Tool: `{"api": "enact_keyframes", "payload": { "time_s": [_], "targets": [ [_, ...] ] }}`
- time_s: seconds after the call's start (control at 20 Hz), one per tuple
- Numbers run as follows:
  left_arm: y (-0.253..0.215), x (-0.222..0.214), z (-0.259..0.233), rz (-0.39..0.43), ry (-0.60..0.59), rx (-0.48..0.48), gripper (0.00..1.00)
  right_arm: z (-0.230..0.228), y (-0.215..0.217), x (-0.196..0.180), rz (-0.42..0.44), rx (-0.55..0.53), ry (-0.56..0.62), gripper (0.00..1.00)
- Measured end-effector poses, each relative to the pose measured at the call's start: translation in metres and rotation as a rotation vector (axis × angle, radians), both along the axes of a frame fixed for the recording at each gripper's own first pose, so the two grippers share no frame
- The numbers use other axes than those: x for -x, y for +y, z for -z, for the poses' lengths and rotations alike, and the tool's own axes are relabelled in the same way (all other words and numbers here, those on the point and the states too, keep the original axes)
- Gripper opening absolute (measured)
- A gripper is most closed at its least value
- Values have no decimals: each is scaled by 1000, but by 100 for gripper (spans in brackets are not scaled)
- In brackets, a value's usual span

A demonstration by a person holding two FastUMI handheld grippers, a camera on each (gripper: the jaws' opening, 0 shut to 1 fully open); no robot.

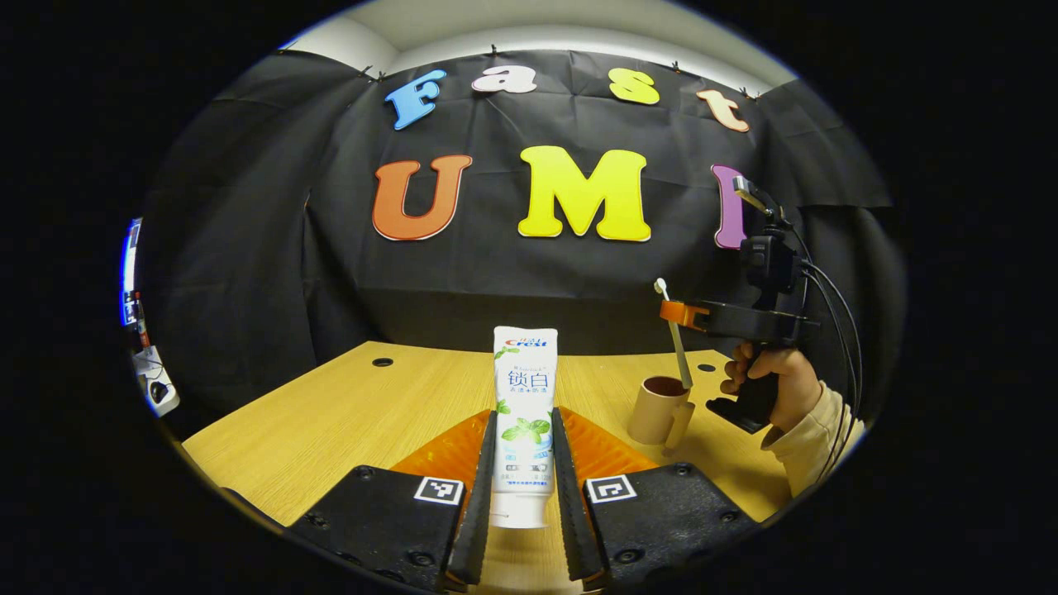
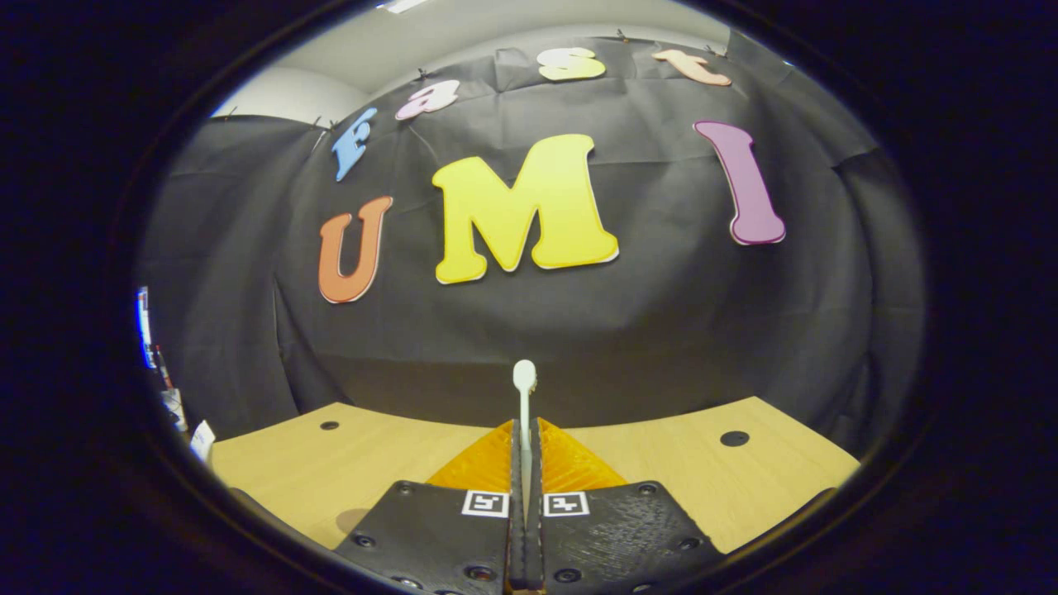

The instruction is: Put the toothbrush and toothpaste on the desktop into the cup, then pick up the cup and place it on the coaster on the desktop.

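Firmly closed: left gripper (image 1: pixel 524 487), both fingers (image 1: pixel 478 496) pressed against the sides of the toothpaste (image 1: pixel 524 413), tube upright, cap end down, crimped end up, lifted clear of the desktop (image 1: pixel 331 413). Likely light and soft-walled, so prone to dent or squirt under hard squeeze; glossy skin, probably slippery. Best held low near the stiffer shoulder by the cap, roughly as now, with modest pressure.

Likewise closed: right gripper (image 2: pixel 526 496), fingers nearly together around the thin toothbrush (image 2: pixel 524 397), handle pinched, head pointing up and away. Seen from the left gripper view, same right gripper (image 1: pixel 674 314) held by a hand (image 1: pixel 773 384) in a pale sleeve, toothbrush (image 1: pixel 674 330) slanting down with its lower end at or just inside the mouth of the cup (image 1: pixel 659 409); whether it touches the bottom, cannot tell. Brush stiff, very light, narrow, apt to pivot between flat pads; grip near mid-handle sensible.

Farther out: cup standing upright on the desktop, handle toward the viewer, probably light enough to tip when a tall tube leans on its rim. Coaster not identified.
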State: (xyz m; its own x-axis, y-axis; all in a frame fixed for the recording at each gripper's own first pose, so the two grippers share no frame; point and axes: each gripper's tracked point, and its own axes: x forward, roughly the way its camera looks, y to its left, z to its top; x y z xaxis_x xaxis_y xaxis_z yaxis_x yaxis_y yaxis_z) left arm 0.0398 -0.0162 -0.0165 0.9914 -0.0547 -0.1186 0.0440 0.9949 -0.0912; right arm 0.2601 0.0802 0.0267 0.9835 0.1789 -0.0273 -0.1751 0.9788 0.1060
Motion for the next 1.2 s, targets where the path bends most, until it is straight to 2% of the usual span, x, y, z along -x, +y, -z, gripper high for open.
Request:
{"api": "enact_keyframes", "payload": {
  "time_s": [0.25,0.4,0.5,0.55,0.6,0.65,0.7,0.75,0.8,0.85,1.2],
  "targets": [
    [-9,0,6,22,14,3,40,3,-1,4,-8,-2,22,5],
    [-11,1,7,23,14,-2,40,9,4,16,-49,-17,54,9],
    [-14,2,5,24,8,-6,40,14,3,21,-63,-28,71,25],
    [-16,1,4,26,7,-8,40,18,-1,22,-63,-23,80,45],
    [-18,-1,5,29,7,-6,40,21,-3,24,-67,-20,88,53],
    [-23,-2,6,35,11,-2,40,23,-4,26,-75,-15,94,65],
    [-28,-3,6,44,16,3,40,25,-7,28,-81,-5,99,72],
    [-32,-4,7,50,19,7,40,28,-11,29,-79,5,105,87],
    [-36,-8,5,53,16,9,40,30,-14,31,-81,12,112,92],
    [-41,-12,3,55,10,7,40,33,-18,35,-77,19,118,96],
    [-80,-54,-21,88,-59,9,40,31,-75,76,21,24,82,96]
  ]
}}
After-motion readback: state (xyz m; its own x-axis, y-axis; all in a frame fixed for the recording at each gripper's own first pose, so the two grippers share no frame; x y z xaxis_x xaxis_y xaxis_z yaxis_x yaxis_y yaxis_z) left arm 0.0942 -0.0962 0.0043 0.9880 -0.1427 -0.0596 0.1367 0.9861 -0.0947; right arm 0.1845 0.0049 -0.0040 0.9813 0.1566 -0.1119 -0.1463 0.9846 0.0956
